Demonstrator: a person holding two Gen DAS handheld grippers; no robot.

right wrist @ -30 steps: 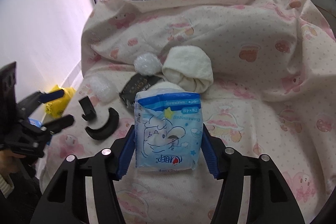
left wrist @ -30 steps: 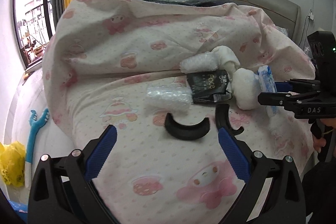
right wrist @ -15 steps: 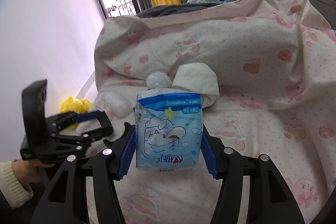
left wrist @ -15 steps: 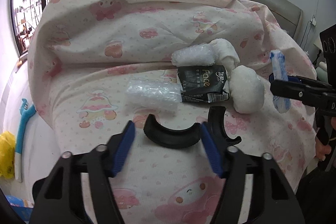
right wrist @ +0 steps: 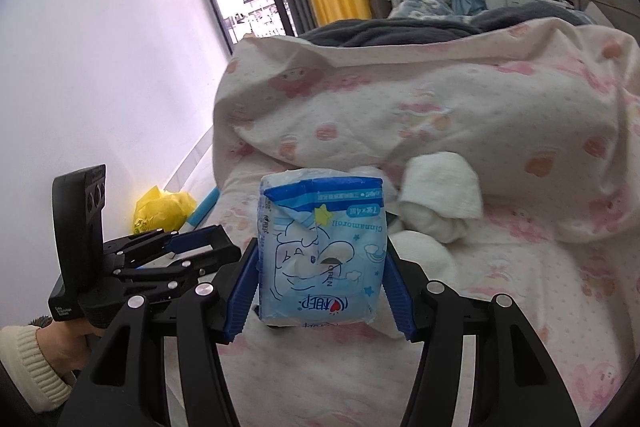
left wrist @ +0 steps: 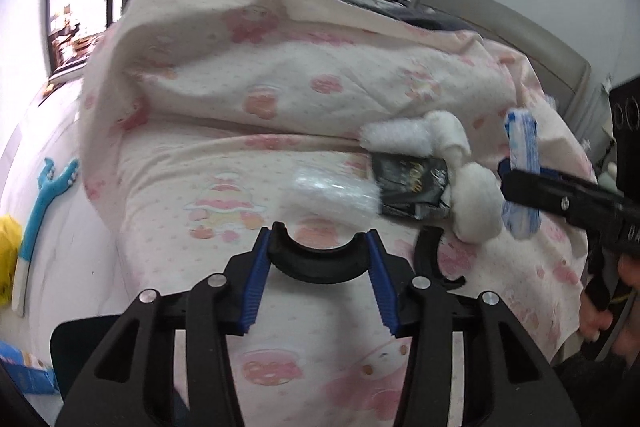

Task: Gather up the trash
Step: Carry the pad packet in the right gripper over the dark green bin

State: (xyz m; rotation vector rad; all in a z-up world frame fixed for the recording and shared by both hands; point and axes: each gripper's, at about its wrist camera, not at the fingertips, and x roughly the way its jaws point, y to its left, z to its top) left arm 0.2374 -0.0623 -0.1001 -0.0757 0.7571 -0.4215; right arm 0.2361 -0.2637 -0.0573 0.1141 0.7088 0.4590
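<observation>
We see a cream blanket with pink cartoon pictures, a blue-and-white tissue pack, a black curved piece, a yellow bag, and blue pads on our left claw.

Bed: covered by a cream quilt printed with pink cartoon figures, bunched high toward the far side.
Curved black pieces: one lying between blue pads, a second just to its right.
Clear plastic wrap: crumpled, beside a black sachet.
White wads: one near the sachet, another against the quilt fold.
</observation>
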